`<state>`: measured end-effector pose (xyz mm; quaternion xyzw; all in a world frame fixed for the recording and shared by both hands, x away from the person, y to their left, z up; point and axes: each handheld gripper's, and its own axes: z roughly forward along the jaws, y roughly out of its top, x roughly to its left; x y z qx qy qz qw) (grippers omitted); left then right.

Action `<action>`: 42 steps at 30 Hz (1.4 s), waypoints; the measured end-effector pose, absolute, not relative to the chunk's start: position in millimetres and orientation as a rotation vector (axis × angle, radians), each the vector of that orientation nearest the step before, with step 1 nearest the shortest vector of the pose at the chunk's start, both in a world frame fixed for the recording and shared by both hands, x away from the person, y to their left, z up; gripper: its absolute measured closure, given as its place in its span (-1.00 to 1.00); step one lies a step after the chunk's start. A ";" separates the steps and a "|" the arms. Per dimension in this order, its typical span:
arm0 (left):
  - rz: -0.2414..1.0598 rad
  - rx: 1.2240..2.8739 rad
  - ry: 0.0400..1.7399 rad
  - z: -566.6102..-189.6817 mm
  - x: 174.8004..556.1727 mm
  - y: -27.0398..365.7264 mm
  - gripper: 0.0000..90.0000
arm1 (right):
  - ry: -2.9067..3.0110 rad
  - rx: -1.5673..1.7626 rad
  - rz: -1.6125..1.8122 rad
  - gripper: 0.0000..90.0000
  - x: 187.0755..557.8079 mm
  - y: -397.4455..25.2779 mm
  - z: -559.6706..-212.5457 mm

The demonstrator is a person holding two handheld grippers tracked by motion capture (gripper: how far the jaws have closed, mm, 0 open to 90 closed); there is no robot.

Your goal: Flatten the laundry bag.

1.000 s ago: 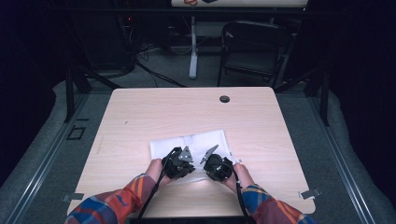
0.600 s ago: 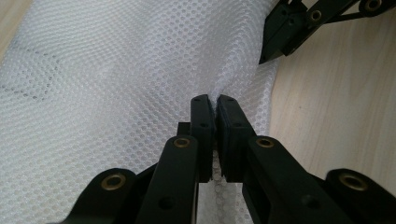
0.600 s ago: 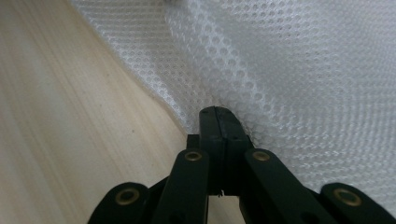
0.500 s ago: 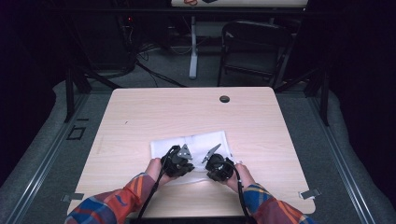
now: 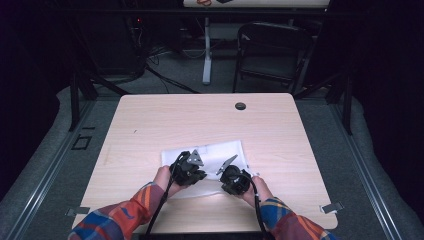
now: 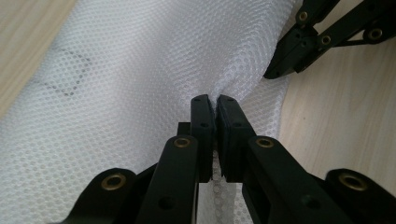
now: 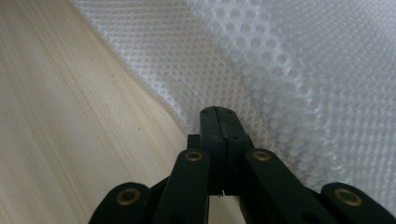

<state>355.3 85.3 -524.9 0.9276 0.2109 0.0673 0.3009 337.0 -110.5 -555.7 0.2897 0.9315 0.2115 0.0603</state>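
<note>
Both grippers, the left gripper (image 6: 215, 100) and the right gripper (image 7: 218, 112), pinched the near edge of the white mesh cloth (image 5: 220, 152); the table (image 5: 200, 120) beyond lay bare.

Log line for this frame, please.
left tongs: shut on white mesh cloth | right tongs: shut at cloth edge, grip unclear | cloth: flat on table, near edge

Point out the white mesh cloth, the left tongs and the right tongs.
white mesh cloth (image 5: 227, 152): high view, its bare far part.
left tongs (image 6: 216, 100): left gripper view, tips pinching a cloth fold.
right tongs (image 7: 217, 112): right gripper view, tips closed at the cloth's edge.
</note>
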 end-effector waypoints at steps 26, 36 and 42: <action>0.186 2.427 0.604 -507.6 368.3 94.4 0.91 | 2.860 0.845 0.666 1.00 330.8 -104.0 -556.1; 0.206 2.406 0.633 -497.9 376.8 96.0 0.91 | 2.860 0.846 0.680 1.00 330.9 -104.3 -556.6; 0.203 2.406 0.644 -494.2 383.8 96.4 0.91 | 2.863 0.846 0.680 1.00 330.9 -104.5 -556.5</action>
